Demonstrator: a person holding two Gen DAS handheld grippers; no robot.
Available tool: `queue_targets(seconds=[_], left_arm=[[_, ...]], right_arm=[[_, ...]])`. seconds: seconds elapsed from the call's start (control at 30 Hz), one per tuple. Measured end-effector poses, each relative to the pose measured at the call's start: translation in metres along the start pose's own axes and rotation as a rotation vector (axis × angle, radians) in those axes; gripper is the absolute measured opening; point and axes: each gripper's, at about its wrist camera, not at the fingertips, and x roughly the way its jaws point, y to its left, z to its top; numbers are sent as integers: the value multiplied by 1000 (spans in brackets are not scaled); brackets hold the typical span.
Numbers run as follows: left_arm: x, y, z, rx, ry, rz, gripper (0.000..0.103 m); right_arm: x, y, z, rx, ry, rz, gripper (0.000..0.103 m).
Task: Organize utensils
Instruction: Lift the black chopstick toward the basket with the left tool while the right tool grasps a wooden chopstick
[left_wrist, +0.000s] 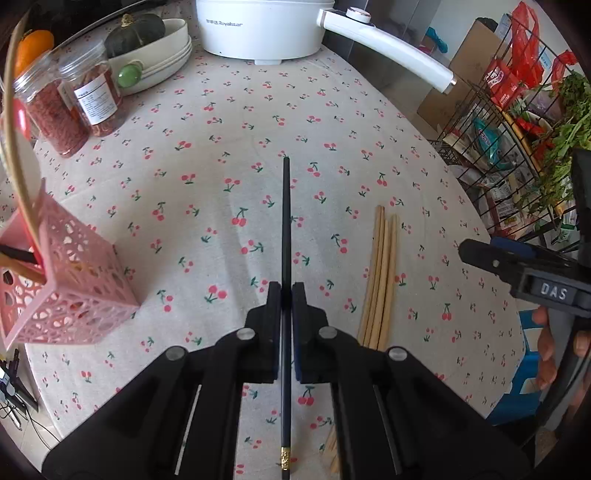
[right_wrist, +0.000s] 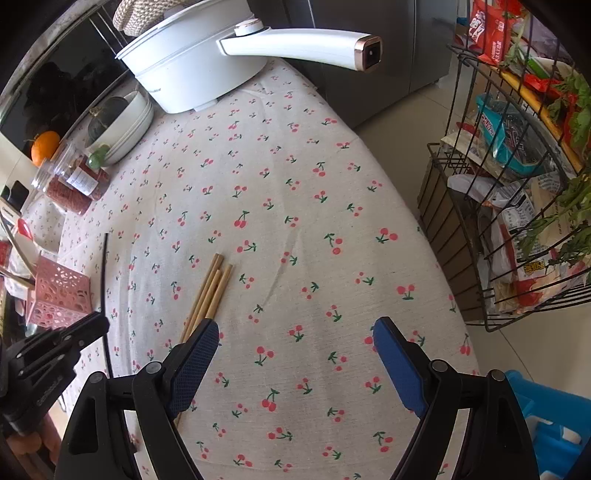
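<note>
My left gripper (left_wrist: 286, 295) is shut on a black chopstick (left_wrist: 286, 221) with a gold band near its end; the stick points forward above the table. It also shows in the right wrist view (right_wrist: 104, 280). Several wooden chopsticks (left_wrist: 380, 273) lie together on the cherry-print tablecloth (left_wrist: 221, 155), just right of the left gripper; they also show in the right wrist view (right_wrist: 210, 291). A pink perforated utensil holder (left_wrist: 70, 284) stands at the left with utensils in it. My right gripper (right_wrist: 293, 347) is open and empty above the table, right of the wooden chopsticks.
A white electric pot (left_wrist: 258, 26) with a long handle stands at the back. Two jars (left_wrist: 74, 107) and a bowl with a squash (left_wrist: 147, 48) sit at the back left. A wire rack (right_wrist: 517, 184) of groceries stands off the table's right edge.
</note>
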Motion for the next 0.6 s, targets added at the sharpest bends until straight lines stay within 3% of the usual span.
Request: queue_targets(seconds=[0.17,0.3,0.6], left_arm=[[-31,17,-29,-27,-52,-45,6],[-39,26,-38,-43,-61,-68,6],[-53,44,-46,-69,-72,-103,6]], right_arm=[[20,27,-3,-41,60,7,87],[34,44,-4,-95,85,-45,86],[48,61,-7,-91,116,-83,65]])
